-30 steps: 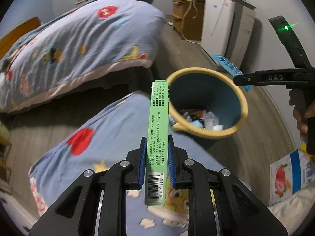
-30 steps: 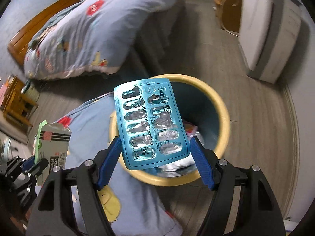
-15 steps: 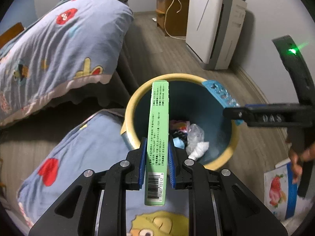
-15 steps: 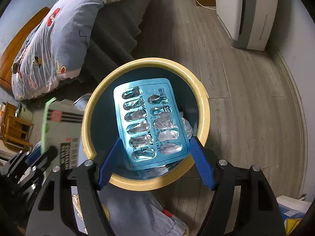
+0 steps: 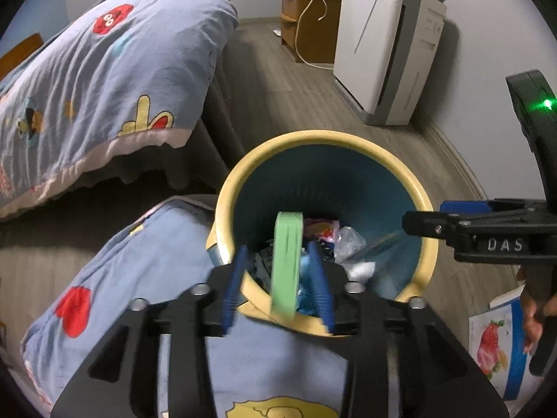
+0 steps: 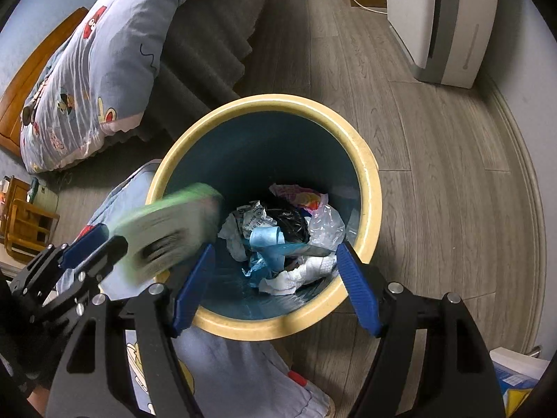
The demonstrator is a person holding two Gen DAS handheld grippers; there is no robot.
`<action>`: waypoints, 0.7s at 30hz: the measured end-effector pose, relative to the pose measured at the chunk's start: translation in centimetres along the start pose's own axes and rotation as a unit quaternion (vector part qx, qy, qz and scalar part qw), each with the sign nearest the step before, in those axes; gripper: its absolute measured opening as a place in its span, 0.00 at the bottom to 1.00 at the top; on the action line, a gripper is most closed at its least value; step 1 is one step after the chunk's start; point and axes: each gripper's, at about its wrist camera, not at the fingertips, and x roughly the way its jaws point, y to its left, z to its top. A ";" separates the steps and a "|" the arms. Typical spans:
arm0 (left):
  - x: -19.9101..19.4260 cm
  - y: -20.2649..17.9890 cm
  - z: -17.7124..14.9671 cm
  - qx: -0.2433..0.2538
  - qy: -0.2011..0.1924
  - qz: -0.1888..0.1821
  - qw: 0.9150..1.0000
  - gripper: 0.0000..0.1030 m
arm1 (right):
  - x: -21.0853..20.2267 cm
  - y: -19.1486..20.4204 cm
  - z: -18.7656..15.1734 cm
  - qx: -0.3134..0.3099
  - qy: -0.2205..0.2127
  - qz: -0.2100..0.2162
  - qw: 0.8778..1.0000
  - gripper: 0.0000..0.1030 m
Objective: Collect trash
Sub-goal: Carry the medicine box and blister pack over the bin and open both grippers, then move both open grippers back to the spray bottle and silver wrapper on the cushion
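Note:
A yellow-rimmed, blue-lined trash bin [image 5: 322,139] [image 6: 369,181] stands on the floor with crumpled trash inside. My left gripper [image 5: 278,278] is open over its near rim; a green box [image 5: 286,264] falls blurred between the spread fingers, also seen in the right wrist view [image 6: 167,233]. My right gripper [image 6: 275,282] is open and empty above the bin. The blue blister pack [image 6: 278,249] lies blurred among the trash. The right gripper shows at the right of the left wrist view [image 5: 452,223].
A bed with a blue cartoon quilt [image 5: 87,80] lies left. A quilt corner [image 5: 139,278] lies next to the bin. A white air purifier [image 5: 386,52] and a wooden cabinet [image 5: 306,17] stand by the wall. A strawberry-print package [image 5: 497,345] lies right.
Both grippers opened over the bin. The green box left the left gripper and is dropping. The blister pack left the right gripper and fell into the bin.

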 end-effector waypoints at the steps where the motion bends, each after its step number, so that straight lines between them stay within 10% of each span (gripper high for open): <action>1: -0.2 0.0 -0.1 0.001 -0.002 0.001 1.000 0.47 | 0.0 0.0 0.0 0.000 0.000 -0.001 1.000 0.70; 9: -3.5 1.3 -1.7 -0.006 -0.014 0.018 1.000 0.77 | -0.6 0.8 0.2 -0.007 -0.010 -0.009 1.000 0.82; 21: -12.6 6.6 -7.6 -0.029 -0.022 0.093 0.995 0.89 | -4.0 7.1 -0.9 -0.054 -0.048 -0.004 0.997 0.94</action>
